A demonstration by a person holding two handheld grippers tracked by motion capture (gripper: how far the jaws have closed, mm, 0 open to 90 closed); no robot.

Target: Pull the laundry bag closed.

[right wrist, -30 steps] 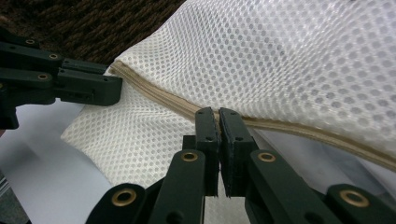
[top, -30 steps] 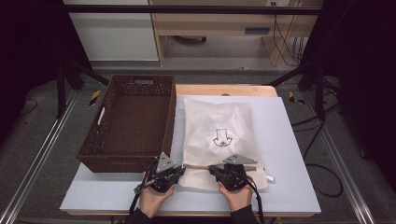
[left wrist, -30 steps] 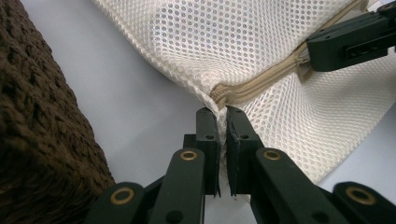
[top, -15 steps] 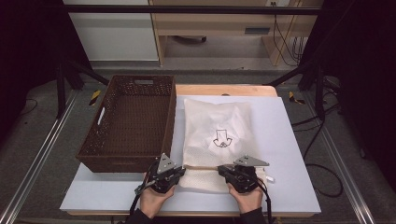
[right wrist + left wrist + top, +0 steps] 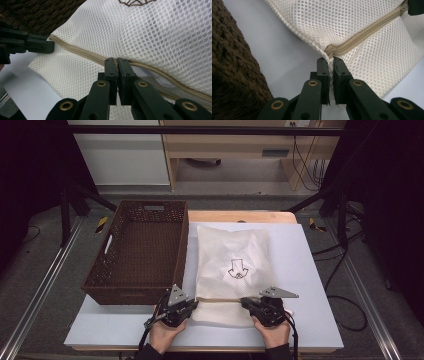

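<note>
Your left gripper (image 5: 192, 304) is clamped on the near left end of the zip (image 5: 364, 33), right at the corner of the white mesh bag (image 5: 232, 265). Your right gripper (image 5: 245, 303) is pinched shut on the zip further along. The bag lies flat on the white table (image 5: 310, 285), just beside the brown wicker basket (image 5: 140, 252) on its left.

The white mesh bag (image 5: 232, 260) bears a dark arrow-shaped drawing (image 5: 238, 269); no lettering is readable.
</note>
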